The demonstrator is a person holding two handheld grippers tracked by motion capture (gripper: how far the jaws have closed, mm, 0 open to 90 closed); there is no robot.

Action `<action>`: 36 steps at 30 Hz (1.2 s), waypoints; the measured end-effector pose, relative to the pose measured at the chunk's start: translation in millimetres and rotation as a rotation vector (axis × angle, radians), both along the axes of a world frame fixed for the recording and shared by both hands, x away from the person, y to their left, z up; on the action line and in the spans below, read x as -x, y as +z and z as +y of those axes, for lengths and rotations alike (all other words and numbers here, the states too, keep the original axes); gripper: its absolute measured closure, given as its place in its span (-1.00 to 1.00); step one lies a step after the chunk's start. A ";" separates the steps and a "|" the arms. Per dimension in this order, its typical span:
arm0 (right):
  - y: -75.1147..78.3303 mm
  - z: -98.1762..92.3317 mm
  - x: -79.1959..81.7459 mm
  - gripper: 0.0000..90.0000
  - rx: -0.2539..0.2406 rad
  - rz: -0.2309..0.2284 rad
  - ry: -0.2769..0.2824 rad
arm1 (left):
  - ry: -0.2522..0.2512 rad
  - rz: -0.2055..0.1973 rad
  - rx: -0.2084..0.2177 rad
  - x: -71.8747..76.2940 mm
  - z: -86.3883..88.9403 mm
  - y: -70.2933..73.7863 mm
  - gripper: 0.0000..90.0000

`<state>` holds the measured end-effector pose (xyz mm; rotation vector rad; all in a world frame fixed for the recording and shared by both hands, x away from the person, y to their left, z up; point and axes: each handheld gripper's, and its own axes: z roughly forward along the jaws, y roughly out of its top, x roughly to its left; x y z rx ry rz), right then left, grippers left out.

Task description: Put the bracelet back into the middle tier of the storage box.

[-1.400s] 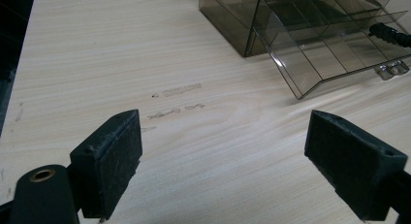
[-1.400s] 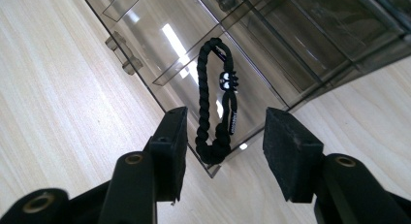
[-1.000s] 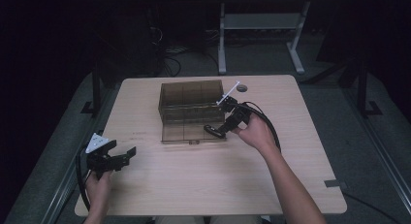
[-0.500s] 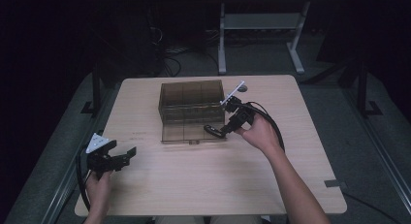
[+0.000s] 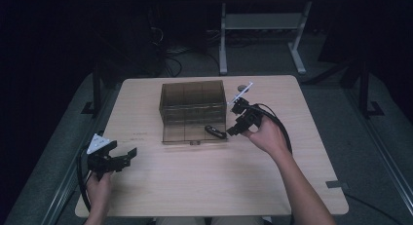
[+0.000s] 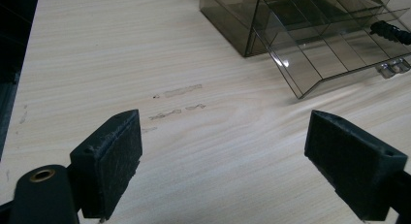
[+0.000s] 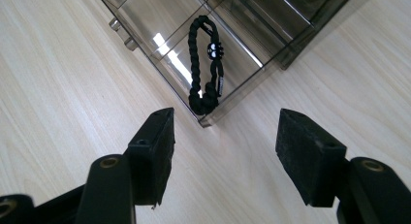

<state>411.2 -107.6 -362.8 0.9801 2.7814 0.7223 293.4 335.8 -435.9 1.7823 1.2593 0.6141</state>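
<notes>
- Left claw [image 5: 127, 152] held low over desk [image 5: 195, 186] at its near left corner, jaws spread wide, gripping nothing, well apart from box.
- Smoky clear compartment box [image 5: 194, 111] at desk's middle; black braided bracelet [image 7: 206, 64] lying on its front right part; remaining cells seemingly bare.
- Right claw [image 5: 233, 129] just beside box's front right corner, jaws parted, empty, aimed at bracelet.
- Best approached straddling the cord, clear of box's wall.

Box [image 5: 194, 104] sits mid-table [image 5: 204, 186], toward far edge from you. Bracelet [image 5: 215, 132] lies in box's near right corner. Your right gripper [image 5: 234, 129] just right of bracelet. Your left gripper [image 5: 125, 156] near table's front left corner, well apart from box.
</notes>
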 end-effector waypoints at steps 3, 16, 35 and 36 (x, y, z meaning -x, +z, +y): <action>0.5 -4.5 2.6 -0.15 0.000 0.000 -0.010 | -0.002 0.000 -0.004 0.1 -0.1 0.0 -0.71; 1.4 -22.4 11.2 -0.16 -0.002 -0.006 -0.037 | -0.007 0.002 -0.013 0.0 -1.5 -0.1 -0.71; -3.7 -46.2 24.0 -0.17 -0.009 -0.011 -0.071 | -0.012 0.002 -0.021 0.0 -3.8 -0.1 -0.71; -3.9 -47.1 25.0 -0.17 -0.010 -0.010 -0.075 | -0.013 0.002 -0.021 0.1 -3.7 -0.1 -0.71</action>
